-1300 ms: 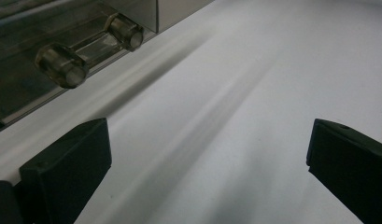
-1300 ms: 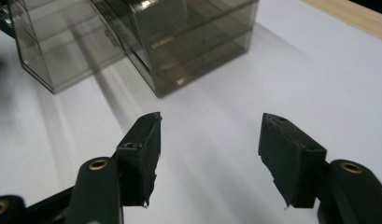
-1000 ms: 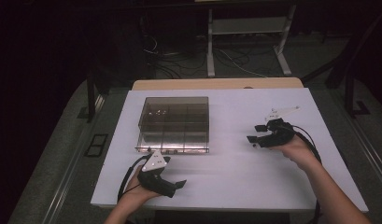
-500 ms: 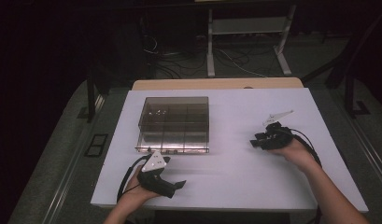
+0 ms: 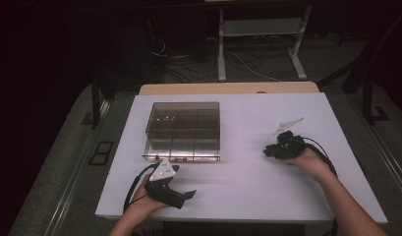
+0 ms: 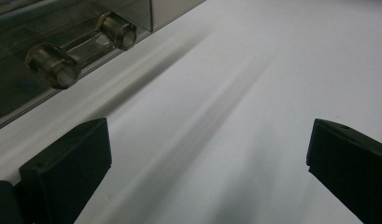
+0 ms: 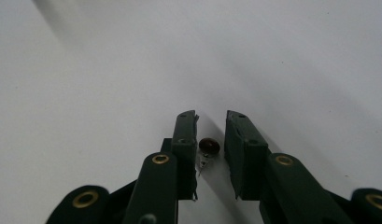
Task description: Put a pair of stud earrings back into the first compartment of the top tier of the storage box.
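**White counter in a dark room, a small dark piece between the right fingers**

The room around the counter (image 5: 247, 118) is dim: dark floor on the left, a tangle of cables (image 5: 188, 61) on the floor behind, and a pale metal frame (image 5: 260, 37) standing beyond the far edge. A tan strip of board (image 5: 228, 88) shows along the counter's far edge. The counter top is plain white and matte, bare over most of its width.

Toward the left half, set back from the near edge, sits a clear smoky box (image 5: 183, 130) split into compartments; its hinge knobs (image 6: 81, 46) show close up in the left gripper view. Just in front of it, near the near-left corner, the left gripper (image 5: 186, 195) rests low over the counter, its fingers spread wide with nothing between them.

Well apart, toward the right edge, the right gripper (image 5: 268, 151) points left, low over the surface. Its fingers stand narrow, not quite closed, on either side of a small round dark piece (image 7: 209, 146) lying on the counter.
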Demonstrator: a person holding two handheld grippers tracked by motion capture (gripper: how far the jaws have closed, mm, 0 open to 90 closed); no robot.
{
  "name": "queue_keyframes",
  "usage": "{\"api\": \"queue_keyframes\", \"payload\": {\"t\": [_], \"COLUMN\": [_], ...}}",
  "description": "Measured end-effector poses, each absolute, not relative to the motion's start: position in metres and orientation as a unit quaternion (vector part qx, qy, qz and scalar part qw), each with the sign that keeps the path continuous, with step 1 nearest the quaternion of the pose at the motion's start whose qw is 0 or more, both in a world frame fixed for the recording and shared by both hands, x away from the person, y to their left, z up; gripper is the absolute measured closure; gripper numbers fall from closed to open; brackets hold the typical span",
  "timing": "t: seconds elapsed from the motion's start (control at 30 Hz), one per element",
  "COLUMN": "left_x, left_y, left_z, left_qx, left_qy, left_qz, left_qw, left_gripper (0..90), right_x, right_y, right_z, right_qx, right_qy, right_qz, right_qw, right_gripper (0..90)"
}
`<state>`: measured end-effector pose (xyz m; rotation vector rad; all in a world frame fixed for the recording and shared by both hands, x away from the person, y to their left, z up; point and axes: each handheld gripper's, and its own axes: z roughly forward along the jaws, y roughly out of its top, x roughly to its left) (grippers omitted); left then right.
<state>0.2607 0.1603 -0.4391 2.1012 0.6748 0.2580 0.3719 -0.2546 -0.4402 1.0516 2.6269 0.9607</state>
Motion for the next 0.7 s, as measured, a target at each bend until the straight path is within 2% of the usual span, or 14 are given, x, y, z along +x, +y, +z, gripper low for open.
{"api": "queue_keyframes", "payload": {"t": [0.37,0.7], "left_x": [0.2609,0.261], "left_y": [0.1602,0.1604], "left_z": [-0.4392,-0.4391], "left_qx": [0.848,0.847], "left_qy": [0.272,0.273], "left_qz": [0.104,0.104], "left_qw": [0.444,0.445], "left_gripper": [0.0,0.0], "right_x": [0.3707,0.3707], "right_y": [-0.252,-0.2525], "right_z": [-0.4417,-0.4382], "right_qx": [0.345,0.339], "right_qy": [0.883,0.883], "right_qz": [0.307,0.314], "right_qw": [0.087,0.087], "right_gripper": [77.8,78.7]}}
